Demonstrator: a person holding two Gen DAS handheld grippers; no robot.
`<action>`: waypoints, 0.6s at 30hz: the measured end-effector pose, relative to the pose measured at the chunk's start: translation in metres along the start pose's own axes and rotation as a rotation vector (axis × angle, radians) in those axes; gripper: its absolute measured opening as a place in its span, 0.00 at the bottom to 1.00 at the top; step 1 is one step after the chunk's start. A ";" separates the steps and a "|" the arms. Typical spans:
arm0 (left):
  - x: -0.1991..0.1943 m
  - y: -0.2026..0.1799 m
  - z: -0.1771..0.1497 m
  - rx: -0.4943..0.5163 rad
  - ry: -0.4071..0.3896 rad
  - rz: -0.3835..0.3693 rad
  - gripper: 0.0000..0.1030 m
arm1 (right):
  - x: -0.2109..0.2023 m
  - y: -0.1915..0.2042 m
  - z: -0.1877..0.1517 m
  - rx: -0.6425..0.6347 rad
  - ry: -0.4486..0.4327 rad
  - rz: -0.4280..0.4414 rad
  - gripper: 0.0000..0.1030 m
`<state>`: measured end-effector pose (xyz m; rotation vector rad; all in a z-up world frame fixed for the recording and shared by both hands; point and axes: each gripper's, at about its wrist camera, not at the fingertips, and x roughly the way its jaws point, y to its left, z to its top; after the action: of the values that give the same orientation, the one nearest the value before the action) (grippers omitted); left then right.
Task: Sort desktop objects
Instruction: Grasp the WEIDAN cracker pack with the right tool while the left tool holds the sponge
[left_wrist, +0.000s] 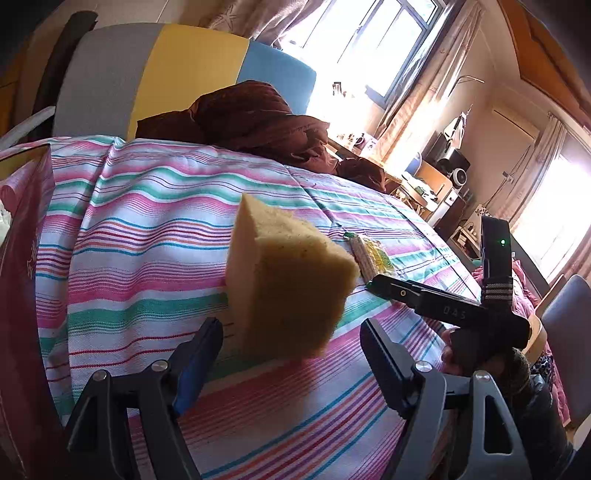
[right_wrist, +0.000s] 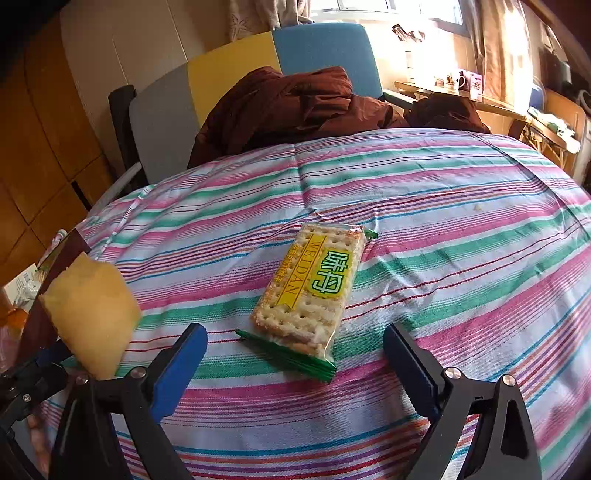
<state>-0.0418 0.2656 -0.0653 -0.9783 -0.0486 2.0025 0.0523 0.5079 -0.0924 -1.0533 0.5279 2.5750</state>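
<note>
Striped cloth: pink, green and white tablecloth (right_wrist: 443, 206) fills both views.
Room: sunlit window (left_wrist: 373, 40) upper right; grey, yellow and blue chair back (left_wrist: 166, 77) with brown jacket (left_wrist: 251, 122) behind.
Yellow foam sponge (left_wrist: 288, 280): one, blurred, mid-frame above the cloth, between but not touching the left gripper (left_wrist: 291, 339), fingers apart.
Clear-wrapped cracker packet (right_wrist: 310, 291): one, flat, centre.
Right gripper (right_wrist: 295, 350): spread wide, empty.

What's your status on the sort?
Left gripper spread around sponge, grip unclear. Right gripper open, facing crackers on cloth. Nothing between them.
</note>
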 end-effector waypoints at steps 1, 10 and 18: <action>0.000 -0.003 0.003 0.009 -0.001 0.023 0.77 | 0.000 -0.001 0.000 0.005 -0.002 0.003 0.96; 0.024 -0.002 0.023 -0.036 0.035 0.129 0.77 | 0.015 0.022 -0.002 -0.108 0.071 -0.132 0.99; 0.031 0.012 0.014 -0.077 0.020 0.091 0.84 | 0.007 0.017 0.002 -0.043 0.059 -0.119 0.93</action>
<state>-0.0692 0.2855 -0.0793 -1.0661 -0.0714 2.0867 0.0394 0.4949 -0.0931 -1.1425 0.4121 2.4686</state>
